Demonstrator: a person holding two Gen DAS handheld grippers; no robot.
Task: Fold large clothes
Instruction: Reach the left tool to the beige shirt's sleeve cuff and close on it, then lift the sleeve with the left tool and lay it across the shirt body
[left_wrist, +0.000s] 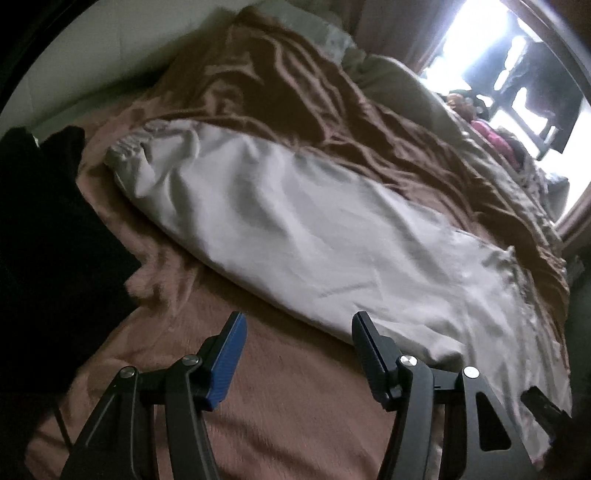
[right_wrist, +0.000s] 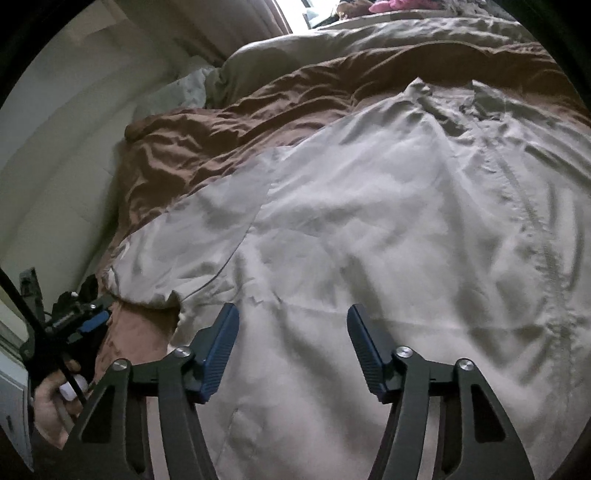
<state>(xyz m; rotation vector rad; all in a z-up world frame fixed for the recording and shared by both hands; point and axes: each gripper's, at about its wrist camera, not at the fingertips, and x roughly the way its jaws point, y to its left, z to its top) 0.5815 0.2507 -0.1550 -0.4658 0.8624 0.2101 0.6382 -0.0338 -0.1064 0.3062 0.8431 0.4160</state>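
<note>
While both hand-held grippers gape: one white jacket (right_wrist: 369, 221), one brown duvet (left_wrist: 295, 110).

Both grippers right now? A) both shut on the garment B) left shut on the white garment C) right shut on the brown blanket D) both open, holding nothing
D: left gripper and right gripper both show spread jaws with nothing between them above the white garment.

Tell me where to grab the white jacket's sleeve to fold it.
Pinch the sleeve at its gathered cuff, the far end lying on the pink blanket. Come from the left with the open left gripper: that end lies free and bunched, so the fingers can close on it.
</note>
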